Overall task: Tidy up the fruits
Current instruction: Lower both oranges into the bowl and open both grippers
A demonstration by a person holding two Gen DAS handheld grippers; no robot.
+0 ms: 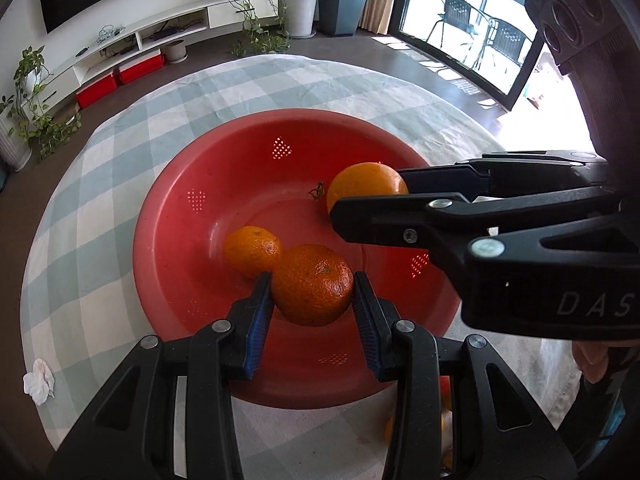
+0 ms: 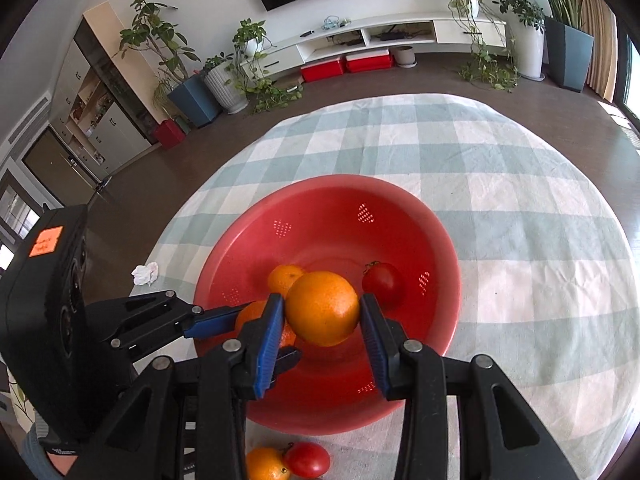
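Observation:
A red perforated bowl point(image 1: 180, 216) point(image 2: 400, 208) sits on a checked cloth. My left gripper point(image 1: 312, 292) is shut on a rough-skinned mandarin point(image 1: 312, 284) and holds it over the bowl's near side; a smaller mandarin point(image 1: 252, 250) point(image 2: 286, 276) lies in the bowl behind it. My right gripper point(image 2: 322, 316) is shut on a smooth orange point(image 2: 322, 308) point(image 1: 366, 186) above the bowl. A red tomato point(image 2: 382, 282) lies in the bowl at the right. Each gripper shows in the other's view, the right point(image 1: 372, 196) and the left point(image 2: 256, 324).
The checked cloth point(image 2: 520, 200) covers a round table. An orange fruit point(image 2: 266, 464) and a tomato point(image 2: 308, 458) lie on the cloth in front of the bowl. A crumpled white tissue point(image 1: 39, 380) point(image 2: 145, 274) lies near the left edge.

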